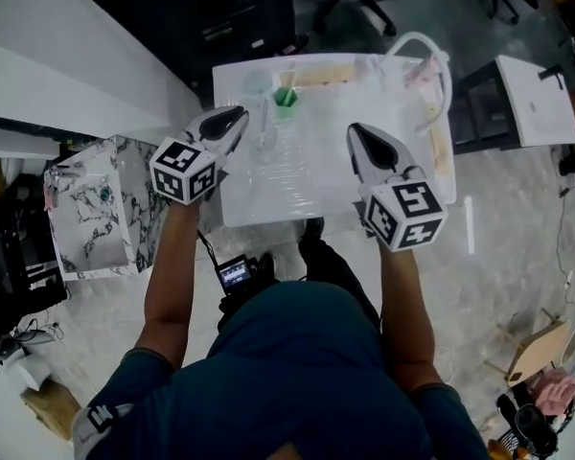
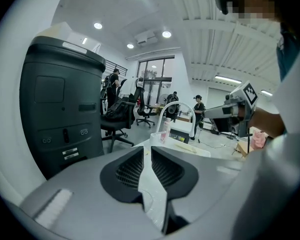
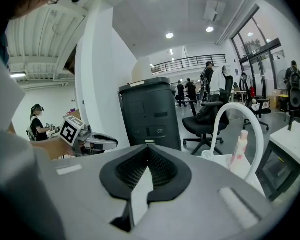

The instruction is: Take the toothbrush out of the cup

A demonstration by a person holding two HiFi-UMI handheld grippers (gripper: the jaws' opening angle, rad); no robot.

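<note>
We see the cup as a small green shape standing toward the far edge of the white table, a little left of its middle. The head view is too blurred there for us to tell the toothbrush apart from it. Some clear, glassy shapes lie just left of and in front of the cup, and we cannot name them.

Nearer us, the left gripper hangs over the table's left edge, well short of the cup. In its own view we find its ribbed pads a narrow slit apart, with nothing between them. The right gripper hovers over the right half of the table, apart from the cup. Its pads are pressed together at the tips and pinch nothing. Each gripper carries its marker cube at the back, over the person's forearm.

At the table's far right corner we see a white curved pipe arching up, and a pale bottle with a pink top stands under it. Left of the table sits a marbled box on the floor. Beyond the table stand a tall dark cabinet and a black office chair
</note>
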